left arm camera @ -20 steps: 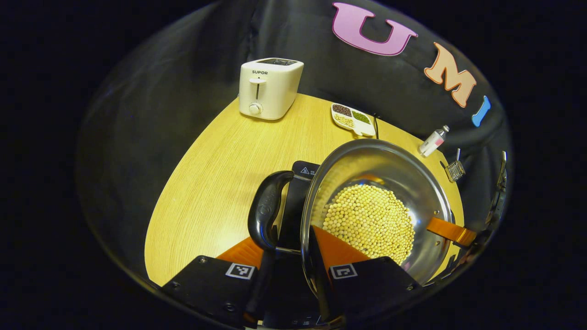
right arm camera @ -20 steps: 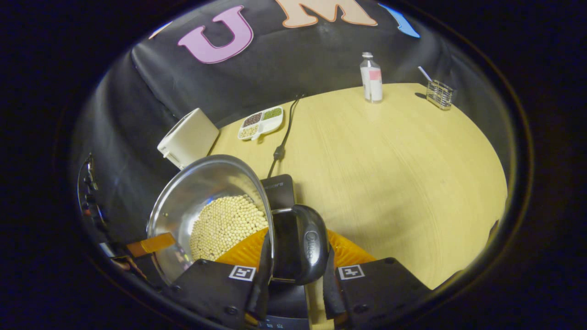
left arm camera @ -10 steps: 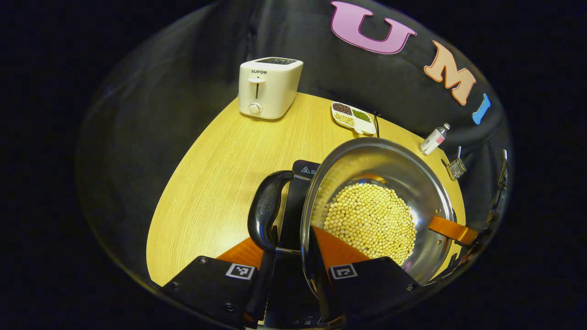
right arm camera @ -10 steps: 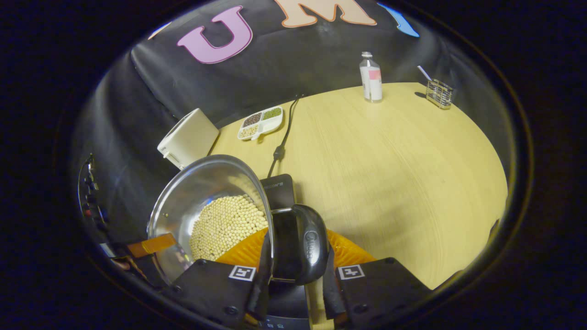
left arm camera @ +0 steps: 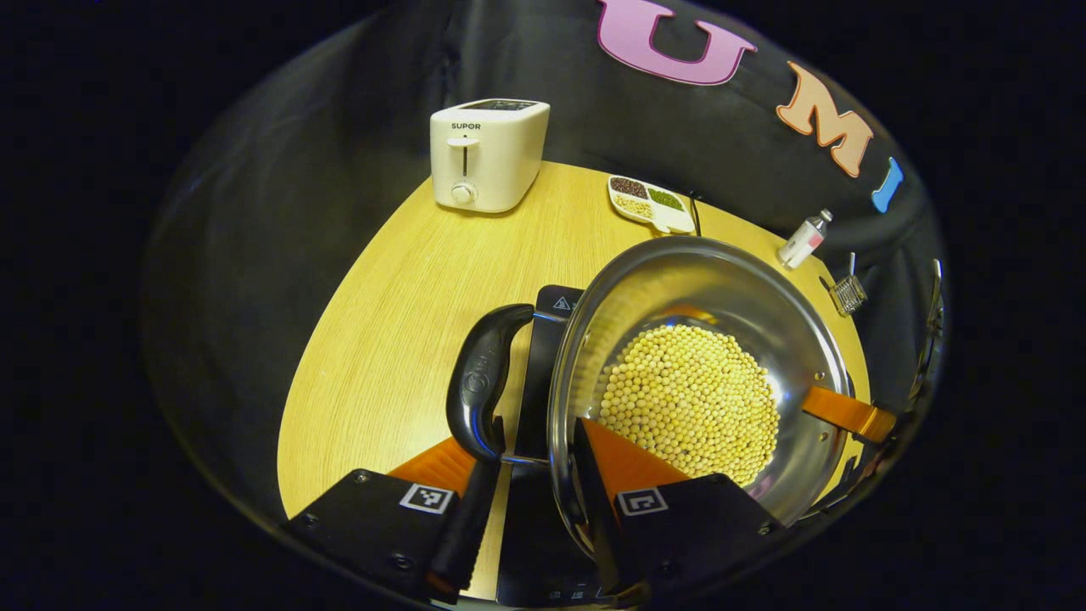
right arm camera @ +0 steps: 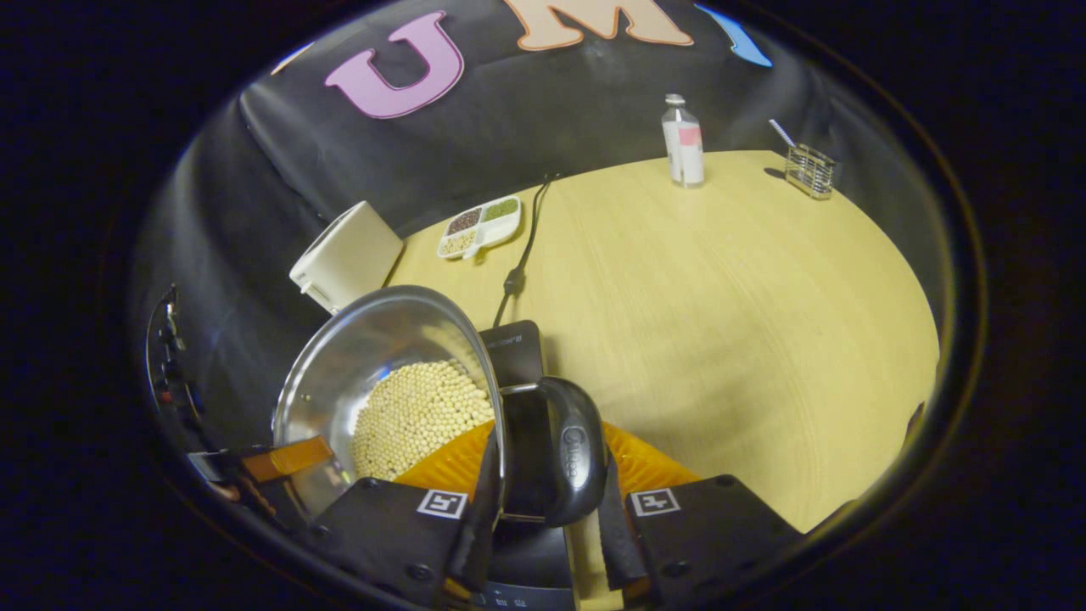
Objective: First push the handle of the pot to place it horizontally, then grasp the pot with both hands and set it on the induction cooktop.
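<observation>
The stainless steel pot (left arm camera: 738, 280) was a shallow, shiny round pan holding a heap of pale yellow soybeans (left arm camera: 689, 403). It had a black loop handle on each side. In the left gripper view it sat over the black induction cooktop (left arm camera: 551, 331) near the front edge of the wooden table (left arm camera: 399, 297); whether its base touched the glass could not be told.

The left gripper (left arm camera: 530, 509) straddled the pot's rim by the black handle (left arm camera: 479, 382), one finger inside the pot against the wall, the other outside near the handle; whether both pressed on it could not be told.

In the right gripper view, the right gripper (right arm camera: 543, 526) stood the same way about the opposite handle (right arm camera: 573, 450), one finger inside the rim, one outside the loop; its grip was equally unclear.

Farther back stood a white toaster (left arm camera: 484, 153), a divided dish of beans (left arm camera: 649, 204), a small bottle (right arm camera: 683, 144) and a wire rack (right arm camera: 810, 170).
</observation>
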